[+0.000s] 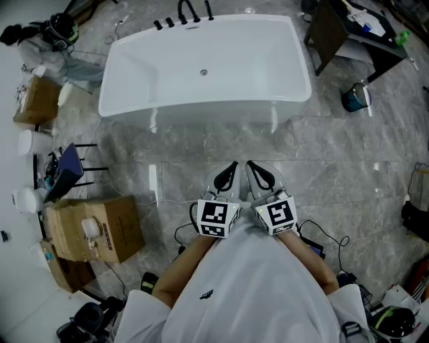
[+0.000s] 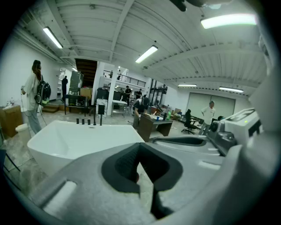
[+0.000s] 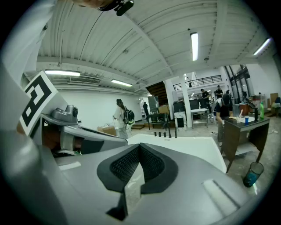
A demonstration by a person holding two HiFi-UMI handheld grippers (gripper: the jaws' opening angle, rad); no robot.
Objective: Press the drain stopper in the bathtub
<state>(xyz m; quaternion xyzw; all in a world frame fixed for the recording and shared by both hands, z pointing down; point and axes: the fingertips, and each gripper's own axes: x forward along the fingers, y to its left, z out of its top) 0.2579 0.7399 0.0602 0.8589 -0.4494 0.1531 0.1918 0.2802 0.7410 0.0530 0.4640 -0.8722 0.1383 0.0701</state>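
Stopper [image 1: 204, 72] sat as a small round dot in the bottom of the white tub [image 1: 268, 80], toward the far end, below the black taps [image 1: 182, 15] on the far rim. The tub stood on a grey marbled floor [image 1: 335, 167], with a cardboard box [image 1: 100, 231] off to the left. The left hand-held gripper [image 1: 233, 166] and the right hand-held gripper [image 1: 250, 165] were held side by side close to the person's chest, marker cubes nearly touching, both on the near side of the tub and well apart from the stopper. In the left gripper view the left jaws met at their tips with nothing between them, the tub [image 2: 74, 140] ahead. The right gripper view showed the right jaws likewise closed and empty.
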